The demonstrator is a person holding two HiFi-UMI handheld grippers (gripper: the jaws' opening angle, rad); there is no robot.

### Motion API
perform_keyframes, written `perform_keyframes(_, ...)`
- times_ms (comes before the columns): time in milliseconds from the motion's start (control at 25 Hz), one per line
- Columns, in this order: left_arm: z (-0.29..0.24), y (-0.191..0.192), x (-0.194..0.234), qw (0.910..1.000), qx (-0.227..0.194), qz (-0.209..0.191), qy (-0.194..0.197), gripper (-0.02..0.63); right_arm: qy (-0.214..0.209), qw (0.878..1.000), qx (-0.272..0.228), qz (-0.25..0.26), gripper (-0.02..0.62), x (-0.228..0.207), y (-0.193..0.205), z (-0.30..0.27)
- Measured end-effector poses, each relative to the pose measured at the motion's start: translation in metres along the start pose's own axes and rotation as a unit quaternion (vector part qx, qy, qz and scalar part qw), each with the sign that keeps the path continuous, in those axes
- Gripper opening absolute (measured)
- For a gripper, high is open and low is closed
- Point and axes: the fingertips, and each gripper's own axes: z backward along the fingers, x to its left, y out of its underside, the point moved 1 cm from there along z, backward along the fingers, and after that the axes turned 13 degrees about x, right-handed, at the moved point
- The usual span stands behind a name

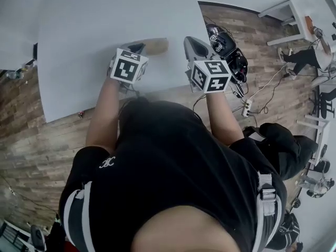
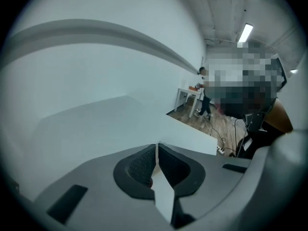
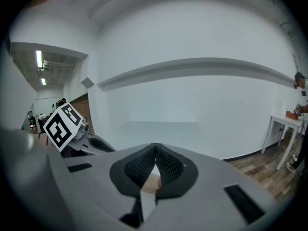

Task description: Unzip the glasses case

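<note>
A tan glasses case (image 1: 157, 45) lies on the white table (image 1: 84, 46), near its front edge. In the head view my left gripper (image 1: 138, 49) hovers just left of the case and hides its left end. My right gripper (image 1: 195, 46) is to the case's right, at the table's right edge. Both grippers are shut with nothing between the pads. Through the gap under the right gripper's (image 3: 155, 150) pads a tan sliver of the case (image 3: 149, 182) shows. The left gripper view shows the left gripper (image 2: 157, 149) over bare tabletop, with no case in sight.
The table's right edge (image 1: 202, 20) runs close by my right gripper. On the wooden floor beyond it lie black gear (image 1: 226, 46), cables and a power strip (image 1: 247, 107). A small white table (image 1: 286, 12) and a person (image 1: 310, 56) are farther right.
</note>
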Motion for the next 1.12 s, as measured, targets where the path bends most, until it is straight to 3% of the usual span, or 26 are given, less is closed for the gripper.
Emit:
perform_keyframes(160, -0.032, -0.009, 0.018, 0.9969, 0.024, -0.059, 0.046, 0.01, 0.013, 0.999, 0.03, -0.006, 0.006, -0.005, 0.009, -0.029)
perform_keyframes(240, -0.048, -0.021, 0.023, 0.9933, 0.023, -0.075, 0.085, 0.063, 0.019, 0.999, 0.042, -0.009, 0.006, -0.015, 0.012, -0.038)
perform_keyframes(440, -0.098, -0.032, 0.02, 0.9767, 0.074, -0.143, 0.142, 0.212, 0.034, 0.997, 0.063, -0.03, 0.006, -0.048, 0.028, -0.039)
perform_keyframes(560, -0.129, -0.035, 0.014, 0.9683, 0.091, -0.154, 0.174, 0.295, 0.032, 0.996, 0.075, -0.046, 0.006, -0.067, 0.041, -0.04)
perform_keyframes(680, -0.158, -0.033, 0.013, 0.9603, 0.132, -0.157, 0.19, 0.311, 0.021, 0.995, 0.086, -0.046, 0.006, -0.083, 0.049, -0.042)
perform_keyframes(840, -0.187, -0.021, 0.008, 0.9398, 0.205, -0.174, 0.211, 0.316, 0.013, 0.994, 0.095, -0.054, 0.006, -0.107, 0.064, -0.043)
perform_keyframes(1000, -0.203, -0.004, -0.008, 0.9146, 0.263, -0.166, 0.259, 0.426, 0.001, 0.991, 0.118, -0.055, 0.006, -0.118, 0.083, -0.039)
perform_keyframes(1120, -0.206, 0.013, -0.02, 0.8987, 0.297, -0.182, 0.267, 0.458, -0.009, 0.99, 0.128, -0.059, 0.006, -0.117, 0.092, -0.04)
